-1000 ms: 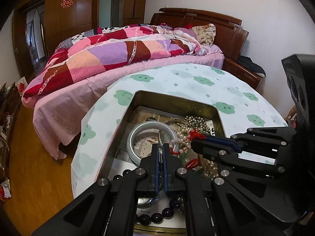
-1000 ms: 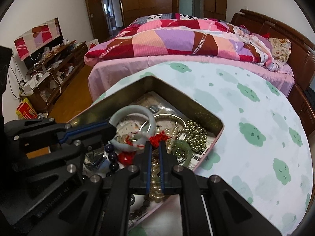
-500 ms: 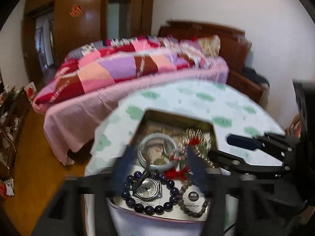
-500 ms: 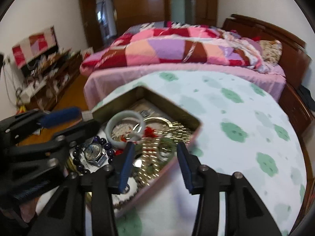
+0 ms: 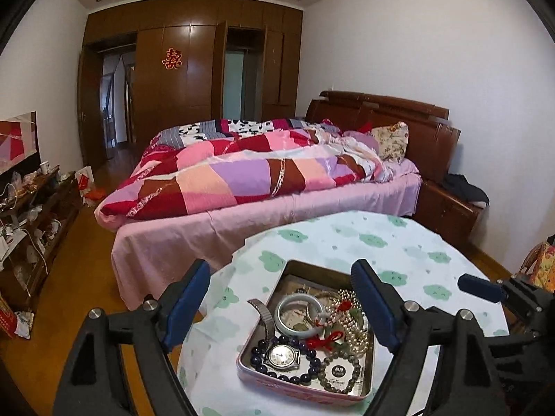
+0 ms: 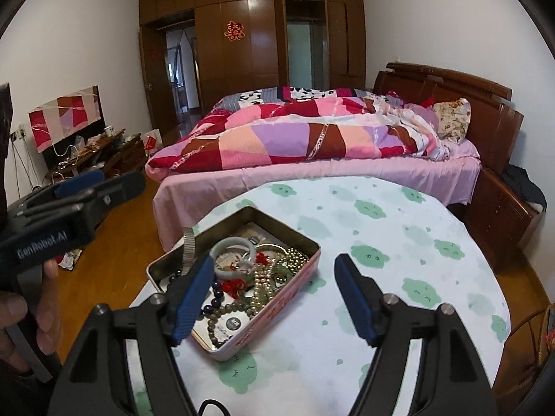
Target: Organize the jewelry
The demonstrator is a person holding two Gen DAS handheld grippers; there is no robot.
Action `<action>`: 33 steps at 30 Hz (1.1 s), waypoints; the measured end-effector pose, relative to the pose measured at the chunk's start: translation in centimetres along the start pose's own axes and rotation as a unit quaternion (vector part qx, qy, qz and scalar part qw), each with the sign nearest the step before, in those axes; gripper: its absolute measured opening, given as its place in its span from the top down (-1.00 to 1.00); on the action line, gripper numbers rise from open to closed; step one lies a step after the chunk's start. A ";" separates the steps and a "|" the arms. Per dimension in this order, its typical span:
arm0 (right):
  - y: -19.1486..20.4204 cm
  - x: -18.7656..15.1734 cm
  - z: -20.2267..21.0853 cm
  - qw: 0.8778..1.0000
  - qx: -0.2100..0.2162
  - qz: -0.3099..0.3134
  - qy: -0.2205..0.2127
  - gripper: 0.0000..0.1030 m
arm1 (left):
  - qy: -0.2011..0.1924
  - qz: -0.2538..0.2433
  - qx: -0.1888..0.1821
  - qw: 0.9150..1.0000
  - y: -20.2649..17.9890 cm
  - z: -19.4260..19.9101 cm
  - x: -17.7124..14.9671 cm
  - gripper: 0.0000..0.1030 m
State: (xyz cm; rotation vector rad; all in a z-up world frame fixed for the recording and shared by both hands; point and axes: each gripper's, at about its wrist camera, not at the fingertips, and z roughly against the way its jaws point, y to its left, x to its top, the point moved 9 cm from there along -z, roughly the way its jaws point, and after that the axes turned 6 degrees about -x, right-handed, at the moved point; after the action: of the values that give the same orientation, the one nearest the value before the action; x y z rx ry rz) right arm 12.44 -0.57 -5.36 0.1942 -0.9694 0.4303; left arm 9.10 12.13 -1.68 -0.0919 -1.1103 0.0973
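Nearest the lens, the left gripper (image 5: 281, 298) is held wide open with nothing between its blue pads; the right gripper (image 6: 274, 289) is likewise spread wide and empty, raised clear of the table (image 6: 399, 270). Just beyond, at 12 o'clock from the left gripper and 11 o'clock from the right, the tin (image 5: 258, 372) is seen open on the cloud-print cloth. All the jewelry is gathered inside it: a wristwatch (image 5: 281, 356) ringed by dark beads (image 5: 255, 353) at the near end, a grey bead bracelet (image 5: 341, 369) at 3 o'clock of the watch, a pale bangle (image 5: 300, 312) and pearl strands (image 5: 355, 327) farther in, tangled with red cord. A metal watch strap (image 6: 189, 248) is draped over the left rim. No piece is seen on the cloth outside. The scene is judged to fit either a collected tin or a heap awaiting sorting; the step cannot be settled. Farthest, a bed (image 5: 277, 187) is noted.
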 end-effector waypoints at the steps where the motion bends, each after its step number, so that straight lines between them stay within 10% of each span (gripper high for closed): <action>1: 0.0 0.1 0.0 1.000 -0.002 -0.002 -0.002 -0.46 | -0.001 0.000 0.001 1.000 0.1 0.1 0.1 -0.62; 33: -1.0 -0.1 0.6 1.000 0.003 -0.015 -0.010 -0.49 | 0.009 -0.010 0.007 1.000 -0.5 -0.4 -0.6 -0.62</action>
State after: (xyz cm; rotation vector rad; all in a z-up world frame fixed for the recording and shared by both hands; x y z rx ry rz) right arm 12.42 -1.74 -5.06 0.2186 -0.9846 0.4042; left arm 9.24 11.51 -2.31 -0.0682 -1.0920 0.0859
